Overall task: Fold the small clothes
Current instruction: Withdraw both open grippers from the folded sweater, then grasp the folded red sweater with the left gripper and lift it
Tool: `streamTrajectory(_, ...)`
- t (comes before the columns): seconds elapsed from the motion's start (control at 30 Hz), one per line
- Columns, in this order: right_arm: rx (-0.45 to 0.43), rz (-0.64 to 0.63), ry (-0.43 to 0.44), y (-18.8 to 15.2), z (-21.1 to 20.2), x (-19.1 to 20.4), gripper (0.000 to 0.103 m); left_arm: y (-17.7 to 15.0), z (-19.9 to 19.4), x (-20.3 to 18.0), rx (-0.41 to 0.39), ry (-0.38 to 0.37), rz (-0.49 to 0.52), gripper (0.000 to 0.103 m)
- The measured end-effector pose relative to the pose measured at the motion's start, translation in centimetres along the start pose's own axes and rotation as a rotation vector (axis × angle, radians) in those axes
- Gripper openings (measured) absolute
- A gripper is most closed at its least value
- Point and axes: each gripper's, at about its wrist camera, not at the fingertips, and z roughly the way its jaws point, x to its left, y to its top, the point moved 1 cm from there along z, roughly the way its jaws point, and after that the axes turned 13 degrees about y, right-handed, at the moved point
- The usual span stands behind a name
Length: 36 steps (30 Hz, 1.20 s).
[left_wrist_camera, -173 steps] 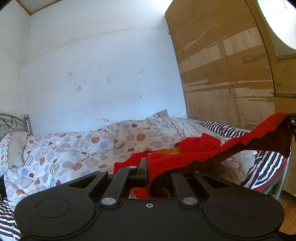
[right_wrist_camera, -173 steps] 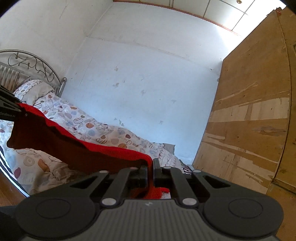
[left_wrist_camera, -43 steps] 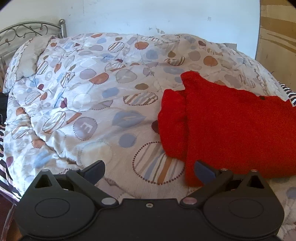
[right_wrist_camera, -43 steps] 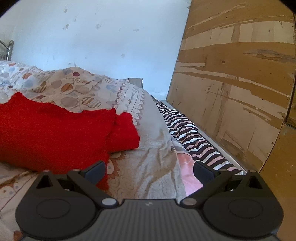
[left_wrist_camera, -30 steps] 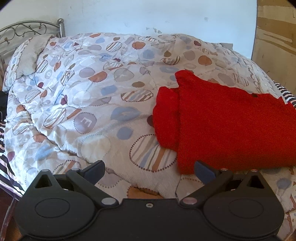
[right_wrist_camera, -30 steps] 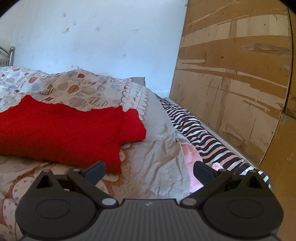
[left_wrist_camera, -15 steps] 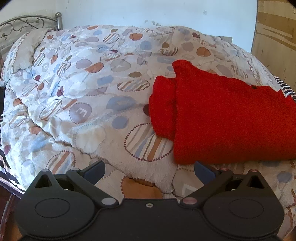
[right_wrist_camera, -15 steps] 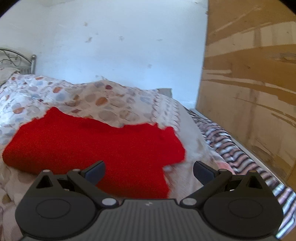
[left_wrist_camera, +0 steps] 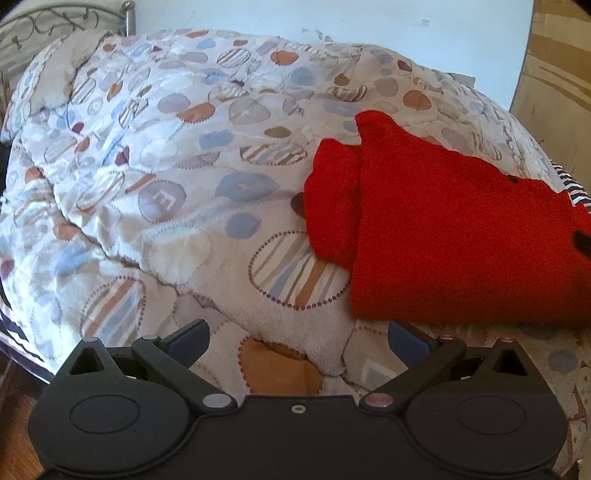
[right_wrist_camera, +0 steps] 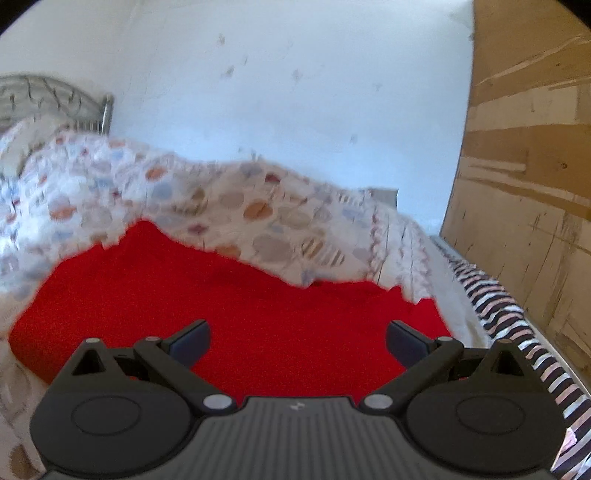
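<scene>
A red knitted garment (left_wrist_camera: 450,236) lies spread flat on the patterned quilt (left_wrist_camera: 177,177), its folded sleeve (left_wrist_camera: 332,206) lying along its left side. My left gripper (left_wrist_camera: 298,341) is open and empty, hovering just short of the garment's near left corner. In the right wrist view the same red garment (right_wrist_camera: 229,317) fills the lower middle. My right gripper (right_wrist_camera: 297,341) is open and hovers directly over it, holding nothing. The other gripper's dark fingertip (left_wrist_camera: 583,242) shows at the right edge of the left wrist view, over the garment.
The quilt covers a bed with a metal headboard (left_wrist_camera: 66,18) at the far left. A black-and-white striped sheet (right_wrist_camera: 509,328) runs along the bed's right side. A tall wooden board (right_wrist_camera: 528,177) stands close on the right. A white wall (right_wrist_camera: 280,96) lies behind.
Both grippers let go of the red garment, which now lies flat. In the last second the right gripper swung left over it. The left gripper shifted slightly.
</scene>
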Motion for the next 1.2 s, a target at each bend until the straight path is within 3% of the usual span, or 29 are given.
streamTrajectory(0.13,0.044,0.048,0.023,-2.2,1.7,0.1,0.103,-0.5,0.4,-0.2,0.025,-0.013,0.0,0.102)
streamTrajectory(0.37,-0.097,0.137,0.068,-5.6,0.4,-0.9,0.103,-1.2,1.3,-0.3,0.064,-0.02,-0.007,0.102)
streamTrajectory(0.57,-0.122,0.12,0.048,-6.0,-0.1,-0.5,0.103,-1.7,1.5,-0.8,0.085,-0.037,-0.005,0.102)
streamTrajectory(0.77,-0.126,0.125,0.051,-6.1,0.0,-0.5,0.103,-1.5,0.6,-1.1,0.056,-0.072,-0.023,0.102)
streamTrajectory(0.83,-0.127,0.126,0.052,-6.0,0.0,-0.5,0.103,-1.4,0.1,-0.8,0.018,-0.111,-0.08,0.102)
streamTrajectory(0.93,-0.132,0.128,0.053,-6.1,0.0,-0.4,0.103,-1.2,-0.2,-0.3,-0.025,-0.227,-0.19,0.102)
streamTrajectory(1.07,-0.135,0.132,0.056,-6.1,-0.1,-0.5,0.103,-1.1,1.0,-0.6,0.029,-0.402,-0.298,0.102)
streamTrajectory(1.2,-0.139,0.135,0.058,-6.2,-0.2,-0.6,0.103,-1.1,2.8,-1.4,0.072,-0.507,-0.391,0.101)
